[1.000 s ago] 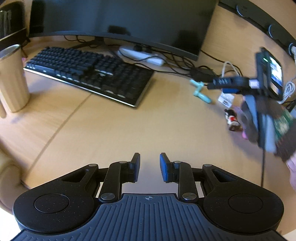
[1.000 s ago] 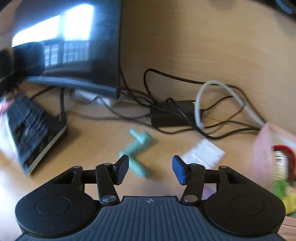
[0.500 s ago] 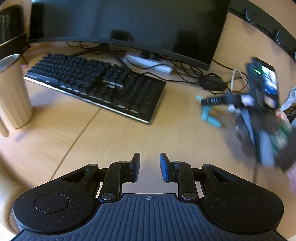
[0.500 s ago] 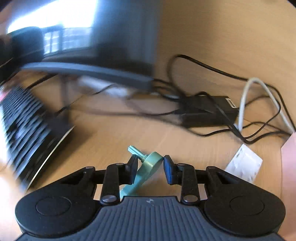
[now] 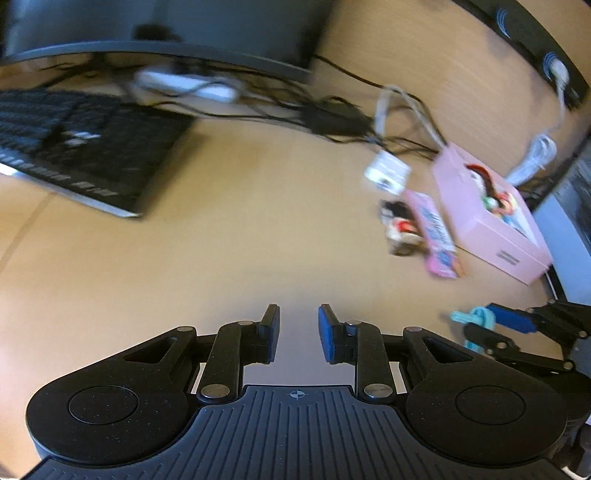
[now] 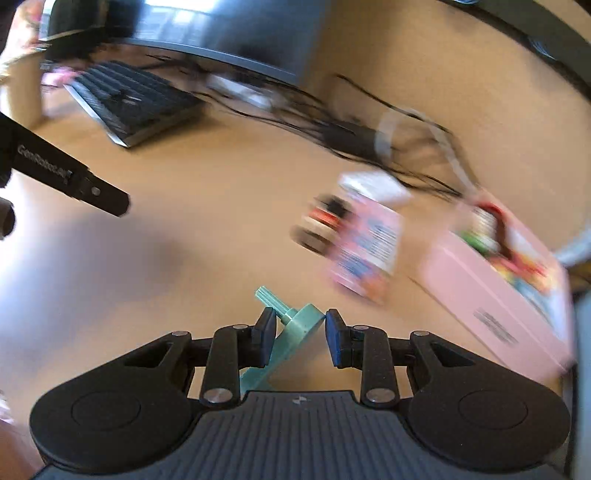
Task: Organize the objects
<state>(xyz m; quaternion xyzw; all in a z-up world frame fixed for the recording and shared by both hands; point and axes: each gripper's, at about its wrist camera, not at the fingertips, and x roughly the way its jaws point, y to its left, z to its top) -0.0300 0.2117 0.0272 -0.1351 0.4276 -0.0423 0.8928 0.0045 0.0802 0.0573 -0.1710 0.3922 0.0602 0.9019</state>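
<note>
A teal plastic part [image 6: 295, 325] with a ribbed peg is lifted off the wooden desk, and my right gripper [image 6: 300, 334] is shut on it. From the left wrist view that same right gripper [image 5: 491, 325] shows at the right edge with the teal part [image 5: 474, 317] in its tips. My left gripper [image 5: 298, 332] hangs over bare desk, shut with nothing between its pads. An open pink box [image 6: 498, 295] holding colourful items lies at the right, with a pink packet [image 6: 364, 251] and a small toy figure [image 6: 319, 223] beside it.
A black keyboard [image 5: 74, 147] lies at the left under a dark monitor [image 5: 166, 29]. A power strip [image 5: 184, 83], a black adapter [image 5: 332, 118] and tangled cables run along the back. A white sachet [image 5: 386, 173] lies near the pink box [image 5: 487, 214].
My right gripper closed on the teal part and carried it off the desk toward the near right. Both views swung right, bringing the pink box into sight. My left gripper stayed shut.
</note>
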